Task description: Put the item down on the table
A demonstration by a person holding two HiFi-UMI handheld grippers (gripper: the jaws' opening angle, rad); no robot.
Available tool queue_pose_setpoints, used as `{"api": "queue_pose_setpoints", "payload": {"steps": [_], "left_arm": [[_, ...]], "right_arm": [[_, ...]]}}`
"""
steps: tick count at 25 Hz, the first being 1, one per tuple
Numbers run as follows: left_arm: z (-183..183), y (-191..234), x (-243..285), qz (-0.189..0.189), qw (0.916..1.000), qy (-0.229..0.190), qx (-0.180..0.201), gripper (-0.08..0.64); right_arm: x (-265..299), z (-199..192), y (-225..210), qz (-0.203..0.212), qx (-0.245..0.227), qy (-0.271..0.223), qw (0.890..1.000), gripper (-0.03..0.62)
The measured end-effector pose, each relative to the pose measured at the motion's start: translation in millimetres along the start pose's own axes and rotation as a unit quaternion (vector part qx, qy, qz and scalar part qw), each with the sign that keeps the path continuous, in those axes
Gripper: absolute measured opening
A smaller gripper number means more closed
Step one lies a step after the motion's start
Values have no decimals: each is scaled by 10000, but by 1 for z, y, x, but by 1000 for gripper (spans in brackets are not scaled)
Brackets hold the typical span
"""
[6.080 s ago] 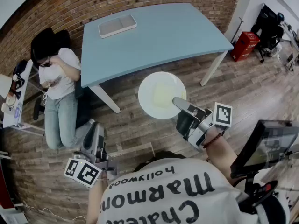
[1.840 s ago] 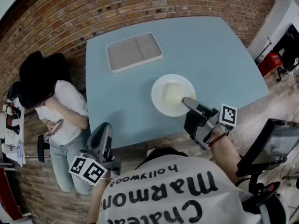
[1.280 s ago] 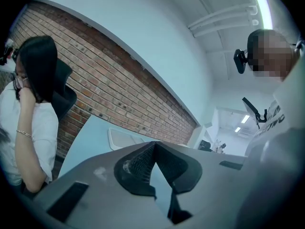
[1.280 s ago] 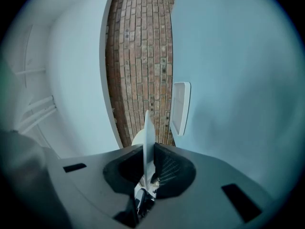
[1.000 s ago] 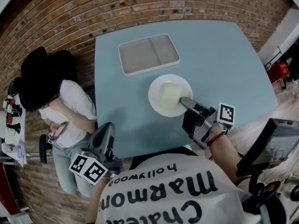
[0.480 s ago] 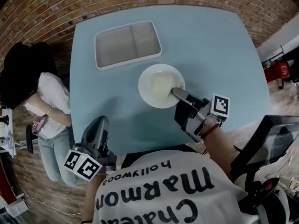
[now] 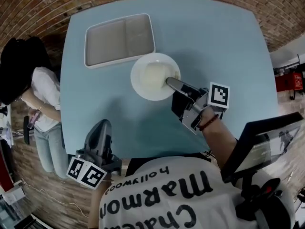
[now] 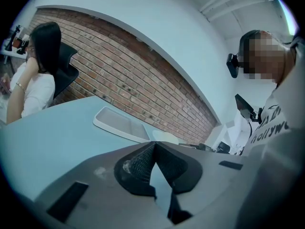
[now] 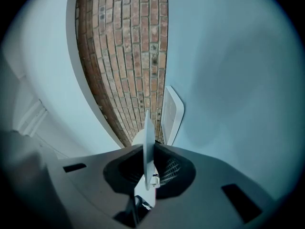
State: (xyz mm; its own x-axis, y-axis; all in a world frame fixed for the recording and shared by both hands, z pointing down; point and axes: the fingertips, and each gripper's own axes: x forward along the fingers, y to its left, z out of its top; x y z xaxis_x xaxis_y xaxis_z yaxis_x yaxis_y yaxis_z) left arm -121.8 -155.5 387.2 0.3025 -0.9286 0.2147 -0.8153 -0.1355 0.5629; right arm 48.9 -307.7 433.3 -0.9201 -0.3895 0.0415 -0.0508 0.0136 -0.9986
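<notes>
1. Seated person [image 7: 40, 87]: off the table [image 7: 214, 46] at its 9 o'clock edge. Takes no part in the task.

2. Left gripper [image 7: 103, 124]: at 7 o'clock from the plate [image 7: 138, 82], over the near table edge. In the left gripper view the left gripper [image 8: 153, 144] has its pads closed tip to tip, with nothing between them. It is idle.

3. Tray [image 7: 119, 39]: flat on the table at 10 o'clock from the plate, just beside it. It shows two compartments, both bare.

4. Plate: level over the middle of the table. The head view does not show whether its base touches the surface. A paler patch lies in its centre, and what it is cannot be told.

5. Right gripper [image 7: 167, 81]: clamped on the plate rim at the plate's 4 o'clock. In the right gripper view the plate [image 9: 147, 142] stands edge-on between the pads of the right gripper [image 9: 147, 161].

Step in hand, as judged: placement, at or close to set-down.

Next move, as judged:
- Lower the plate level until the base seats fully
- Hold it clear of the tray rim at 10 o'clock
- Part the jaws only once the plate is supported
- Draw the gripper back toward 4 o'clock, without dragging the rim
</notes>
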Motion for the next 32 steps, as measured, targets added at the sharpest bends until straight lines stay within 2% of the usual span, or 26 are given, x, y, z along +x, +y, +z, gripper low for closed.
{"api": "queue_pose_setpoints", "payload": {"steps": [4, 7, 18, 26, 32], "left_arm": [[-3, 6, -7, 322, 9994, 86, 30, 6], [1, 17, 0, 420, 9988, 223, 105, 6], [6, 49, 2, 476, 9978, 444, 107, 6], [6, 71, -8, 541, 9972, 524, 28, 6], [1, 85, -11, 514, 9970, 568, -136, 6]], "right_arm": [[14, 9, -9, 98, 144, 26, 9998, 29], [28, 21, -22, 32, 176, -23, 9998, 29], [58, 69, -61, -229, 47, -606, 9979, 29], [84, 103, -60, -133, 47, -944, 9954, 29], [113, 125, -57, -237, -147, -1018, 9944, 29]]}}
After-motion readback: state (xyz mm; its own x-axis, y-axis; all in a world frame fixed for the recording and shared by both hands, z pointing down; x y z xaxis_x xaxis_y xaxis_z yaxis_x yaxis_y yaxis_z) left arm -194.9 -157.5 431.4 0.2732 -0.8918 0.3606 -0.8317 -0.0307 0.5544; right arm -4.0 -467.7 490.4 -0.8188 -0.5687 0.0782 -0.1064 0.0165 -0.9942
